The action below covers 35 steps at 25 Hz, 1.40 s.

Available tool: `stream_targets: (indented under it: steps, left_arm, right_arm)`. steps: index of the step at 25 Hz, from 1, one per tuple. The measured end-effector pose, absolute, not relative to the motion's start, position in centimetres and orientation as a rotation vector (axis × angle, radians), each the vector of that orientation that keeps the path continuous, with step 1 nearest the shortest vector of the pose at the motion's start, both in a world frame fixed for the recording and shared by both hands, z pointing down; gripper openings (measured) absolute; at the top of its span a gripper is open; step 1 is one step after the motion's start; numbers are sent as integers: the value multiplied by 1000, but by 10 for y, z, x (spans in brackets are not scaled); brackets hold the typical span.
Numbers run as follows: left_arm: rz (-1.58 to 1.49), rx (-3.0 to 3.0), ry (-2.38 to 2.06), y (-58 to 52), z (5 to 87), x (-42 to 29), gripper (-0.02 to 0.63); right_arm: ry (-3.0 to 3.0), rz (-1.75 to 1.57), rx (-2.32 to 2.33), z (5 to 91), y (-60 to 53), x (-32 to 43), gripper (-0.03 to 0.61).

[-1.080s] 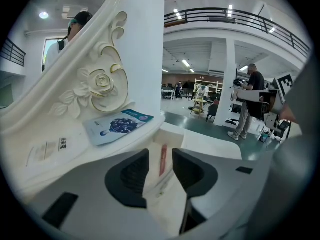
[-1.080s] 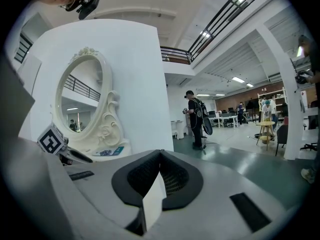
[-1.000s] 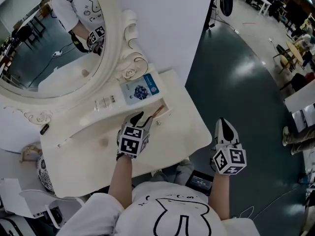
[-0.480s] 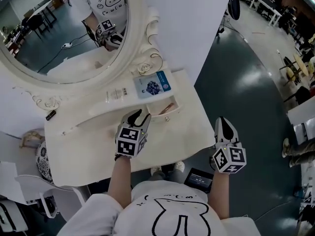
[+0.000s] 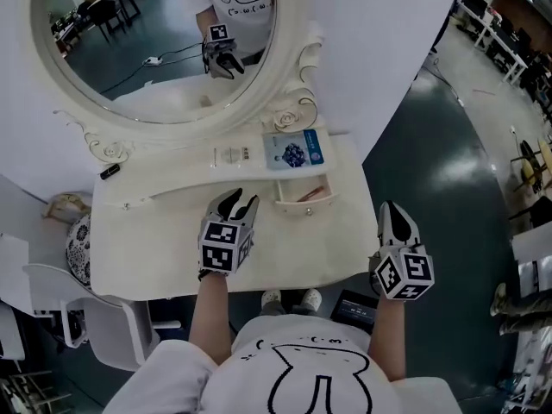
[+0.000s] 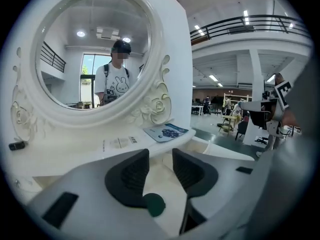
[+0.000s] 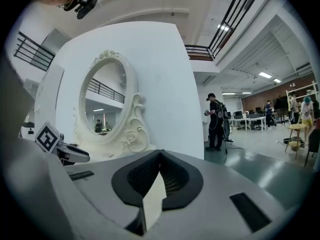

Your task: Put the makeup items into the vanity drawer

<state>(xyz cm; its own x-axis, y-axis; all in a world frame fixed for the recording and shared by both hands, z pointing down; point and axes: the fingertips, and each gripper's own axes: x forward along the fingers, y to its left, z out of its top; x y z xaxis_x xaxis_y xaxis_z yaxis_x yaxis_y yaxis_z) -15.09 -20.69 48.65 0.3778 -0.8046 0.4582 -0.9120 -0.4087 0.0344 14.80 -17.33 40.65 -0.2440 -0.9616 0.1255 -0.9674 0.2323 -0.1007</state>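
Left gripper (image 5: 237, 198) is held over the vanity top (image 5: 155, 248), jaws partly apart, nothing gripped. Right gripper (image 5: 394, 218) is held off the table's edge, jaws closed, empty. Just beside the left one the open drawer (image 5: 302, 205) is seen with a pinkish thing (image 5: 310, 194) inside, maybe makeup. The blue packet (image 5: 296, 149) is seen on the shelf behind.

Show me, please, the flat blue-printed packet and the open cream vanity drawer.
flat blue-printed packet (image 5: 296, 149), head view, centre of its printed face.
open cream vanity drawer (image 5: 299, 205), head view, its front panel.
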Motion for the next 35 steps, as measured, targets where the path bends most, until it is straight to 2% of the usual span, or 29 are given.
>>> stream_targets:
  steps: [2,10,21,33,35]
  left_arm:
    - [553,2335,-1527,-204,490,-155,179]
    - [619,2178,-1501,-191,533,-169,295]
    - [742,1993,-1444,-184,599,-177,298]
    - [795,1932,-1435,-192,620,-178,296]
    - [795,1924,-1442,-192,621,-179,276]
  right_arm:
    - [-2456,251,1881,408,-178,143,9]
    - [-2483,318,1770,433,-189,126,9]
    - [-2414,439,1703,482,-197,125,9]
    - [-2380,502,1664,509,-210,125,9]
    - [-2380,507,1665,509,-210,125,9]
